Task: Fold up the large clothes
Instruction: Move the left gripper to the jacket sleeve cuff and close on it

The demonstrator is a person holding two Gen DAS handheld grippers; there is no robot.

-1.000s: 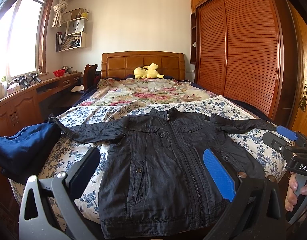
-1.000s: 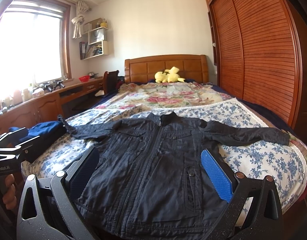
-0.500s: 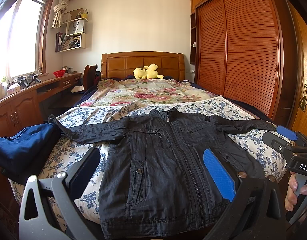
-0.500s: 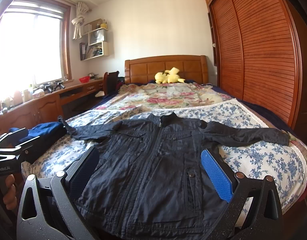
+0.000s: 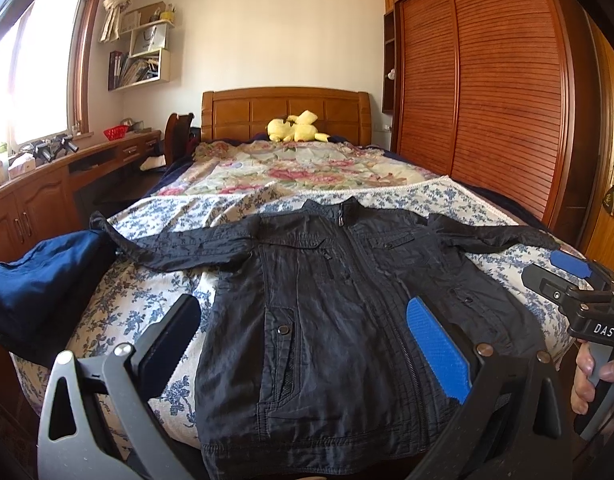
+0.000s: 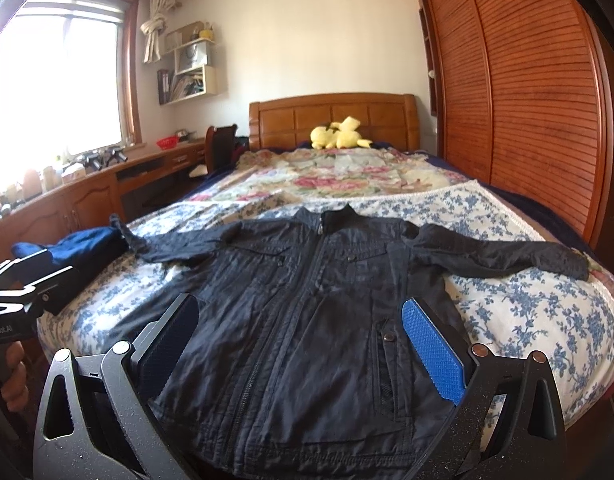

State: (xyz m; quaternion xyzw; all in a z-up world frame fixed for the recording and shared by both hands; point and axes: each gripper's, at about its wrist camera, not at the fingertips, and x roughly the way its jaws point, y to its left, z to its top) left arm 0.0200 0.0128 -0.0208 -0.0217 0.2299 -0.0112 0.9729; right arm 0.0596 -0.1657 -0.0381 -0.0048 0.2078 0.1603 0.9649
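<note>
A black zip jacket (image 5: 339, 312) lies flat, front up, on the foot of the bed, sleeves spread left and right; it also shows in the right wrist view (image 6: 315, 312). My left gripper (image 5: 303, 336) is open and empty, held above the jacket's hem. My right gripper (image 6: 299, 336) is open and empty, above the hem too. The right gripper shows at the right edge of the left wrist view (image 5: 579, 292). The left gripper shows at the left edge of the right wrist view (image 6: 19, 288).
The bed has a blue-flowered cover (image 5: 139, 292) and a floral quilt (image 5: 291, 172) behind. A dark blue garment (image 5: 39, 276) lies at the bed's left edge. A yellow plush toy (image 5: 295, 128) sits by the headboard. A wooden desk (image 5: 39, 196) stands left, a slatted wardrobe (image 5: 499, 92) right.
</note>
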